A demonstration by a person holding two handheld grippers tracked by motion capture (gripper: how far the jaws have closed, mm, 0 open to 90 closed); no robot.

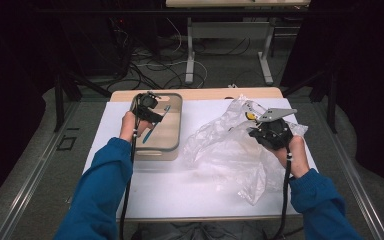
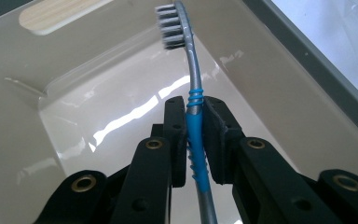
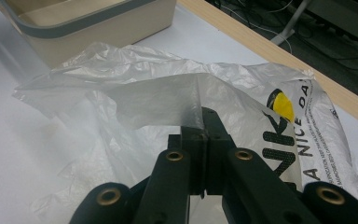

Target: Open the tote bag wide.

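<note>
Currently the left gripper (image 2: 194,140) holds the toothbrush (image 2: 192,84) over the tray (image 2: 9,107). Its fingers (image 2: 175,140) are nearly closed and clamp the blue grip section of the handle from both sides. The brush's long axis runs straight out past the fingertips: the bristle head lies ahead of them, and the tail of the handle passes back between them. The tray floor lies below the fingers, and no contact between brush and tray is visible.

The right gripper (image 3: 204,135) is fully closed on a fold of the bag (image 3: 158,100), lifting that fold off the bench (image 3: 9,140). The rest of the bag spreads ahead of and beside these fingers.

In the high view the left gripper (image 1: 147,111) is the nearer hand to the toothbrush (image 1: 155,125); the bag (image 1: 225,145) lies to its right, just beside the tray (image 1: 177,125).

Judged next move: carry the brush sideways toward the bag. The tray wall on that side stands between the fingers and the bag, so the brush probably needs to clear its rim first. Open bench lies beyond the rim. Whether the bag mouth is open cannot be told.
</note>
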